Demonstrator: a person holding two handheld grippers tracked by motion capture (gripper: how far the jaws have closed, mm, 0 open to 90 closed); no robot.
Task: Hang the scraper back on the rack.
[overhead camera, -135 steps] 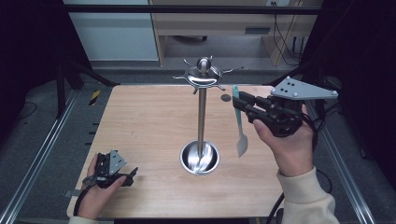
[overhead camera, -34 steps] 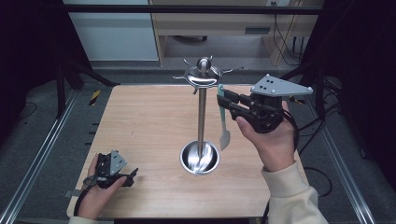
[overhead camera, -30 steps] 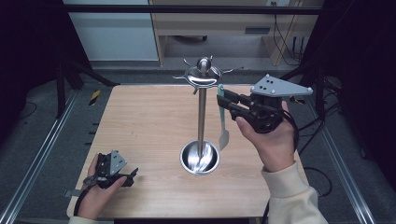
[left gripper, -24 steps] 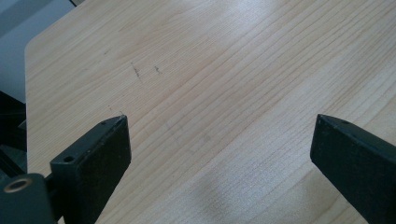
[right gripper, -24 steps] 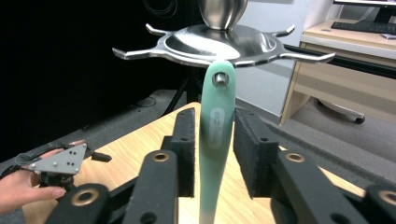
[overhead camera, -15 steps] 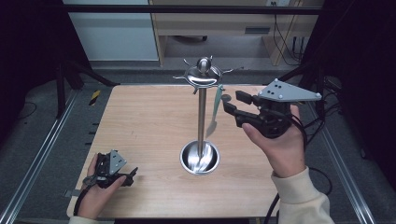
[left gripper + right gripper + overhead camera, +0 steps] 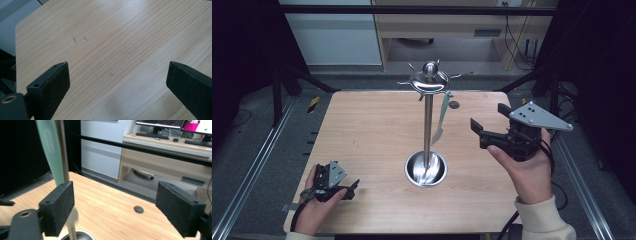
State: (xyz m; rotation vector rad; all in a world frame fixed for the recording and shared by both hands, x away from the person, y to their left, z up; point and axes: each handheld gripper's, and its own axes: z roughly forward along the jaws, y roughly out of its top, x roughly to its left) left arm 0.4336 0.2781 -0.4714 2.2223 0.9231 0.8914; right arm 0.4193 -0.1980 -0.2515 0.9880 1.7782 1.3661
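Hung on the cutlery stand (image 7: pixel 428 125): pale-green-handled utensil (image 7: pixel 441 116), long axis vertical, just right of the pole. Right gripper (image 7: pixel 479 134) to the stand's right, jaws just opened wide, nothing between them. Left gripper (image 7: pixel 346 189) near-left of the stand, spread, empty.

High view looks down on the table (image 7: pixel 362 130) — both tongs' cameras skim it closely.

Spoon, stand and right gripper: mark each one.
Spoon (image 7: pixel 441 117), high view, on its handle.
Stand (image 7: pixel 428 120), high view, on its pole.
Right gripper (image 7: pixel 488 124), high view, between its open fingertips.
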